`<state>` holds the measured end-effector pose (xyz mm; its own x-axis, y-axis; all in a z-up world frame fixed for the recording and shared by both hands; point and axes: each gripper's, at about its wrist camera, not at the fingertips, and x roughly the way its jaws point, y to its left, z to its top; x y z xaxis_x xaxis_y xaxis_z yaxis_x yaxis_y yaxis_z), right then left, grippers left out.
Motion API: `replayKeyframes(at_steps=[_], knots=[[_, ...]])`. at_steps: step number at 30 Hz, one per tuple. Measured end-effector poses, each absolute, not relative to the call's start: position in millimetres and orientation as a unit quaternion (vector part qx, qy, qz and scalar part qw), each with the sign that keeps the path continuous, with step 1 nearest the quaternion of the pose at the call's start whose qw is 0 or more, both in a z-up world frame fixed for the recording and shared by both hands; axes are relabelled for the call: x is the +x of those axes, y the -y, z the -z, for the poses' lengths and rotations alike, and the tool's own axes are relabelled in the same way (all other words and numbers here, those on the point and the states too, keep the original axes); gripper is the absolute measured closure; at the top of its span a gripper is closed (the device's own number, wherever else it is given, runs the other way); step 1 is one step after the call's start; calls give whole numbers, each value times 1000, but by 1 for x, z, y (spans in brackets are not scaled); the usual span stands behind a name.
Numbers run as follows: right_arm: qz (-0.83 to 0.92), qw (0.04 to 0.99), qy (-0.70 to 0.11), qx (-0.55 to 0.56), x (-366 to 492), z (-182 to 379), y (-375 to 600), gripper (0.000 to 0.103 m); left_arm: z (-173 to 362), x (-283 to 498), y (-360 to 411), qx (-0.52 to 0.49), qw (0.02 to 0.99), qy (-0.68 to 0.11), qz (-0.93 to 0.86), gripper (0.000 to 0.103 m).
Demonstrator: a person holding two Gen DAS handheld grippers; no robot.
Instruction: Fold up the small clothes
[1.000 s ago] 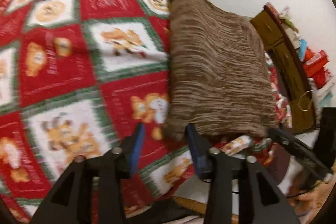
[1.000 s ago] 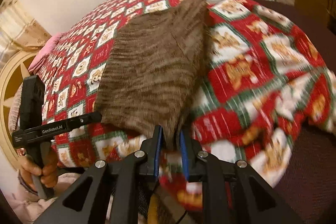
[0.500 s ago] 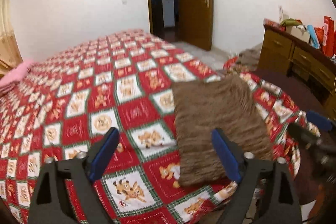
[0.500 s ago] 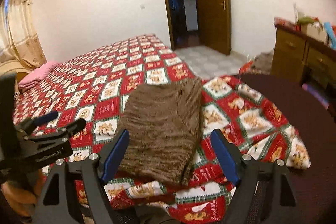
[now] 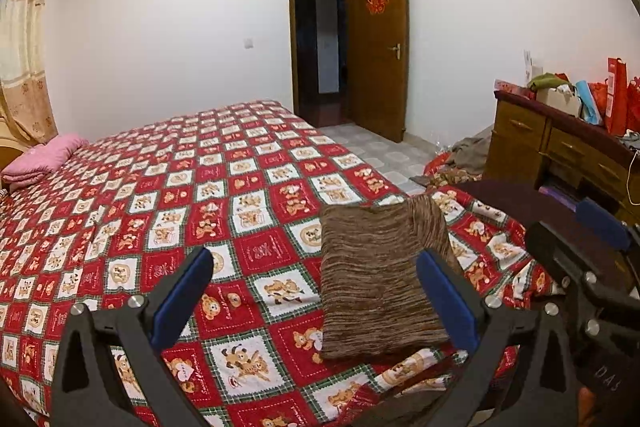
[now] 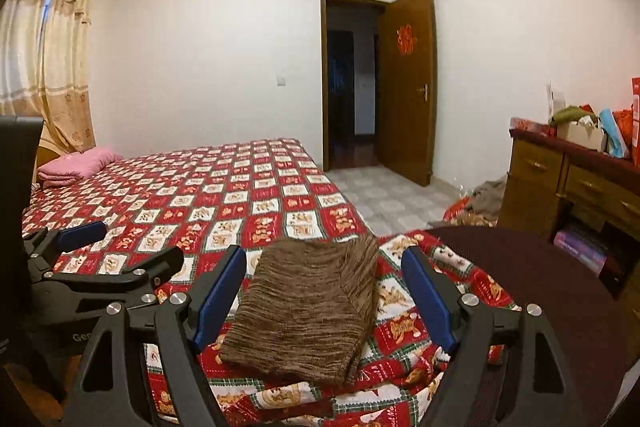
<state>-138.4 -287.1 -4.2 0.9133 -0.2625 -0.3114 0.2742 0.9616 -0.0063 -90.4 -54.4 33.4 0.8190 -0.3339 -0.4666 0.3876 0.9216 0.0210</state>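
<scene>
A brown striped knit garment (image 6: 304,303) lies folded flat; left gripper (image 5: 316,301) opening, right gripper (image 6: 324,297) released, both empty.

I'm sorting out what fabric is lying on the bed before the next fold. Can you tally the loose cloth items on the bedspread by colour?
Brown: 1, the folded brown knit garment at the near corner
Pink: 1, the folded pink bedding at the far left end
Total: 2
Both lie on the red patterned bedspread; neither gripper touches them.

The bed (image 5: 168,187) bears 1 folded brown garment (image 5: 376,279) and seemingly pink bedding (image 5: 44,157).
</scene>
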Motion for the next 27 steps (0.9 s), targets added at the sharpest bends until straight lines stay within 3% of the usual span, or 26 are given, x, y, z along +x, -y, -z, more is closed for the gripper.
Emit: replayKeyframes(at_steps=[27], knots=[[148,974,-160,57,-140,11,306,22,-29,-98,63,99,959,-218,153,0]])
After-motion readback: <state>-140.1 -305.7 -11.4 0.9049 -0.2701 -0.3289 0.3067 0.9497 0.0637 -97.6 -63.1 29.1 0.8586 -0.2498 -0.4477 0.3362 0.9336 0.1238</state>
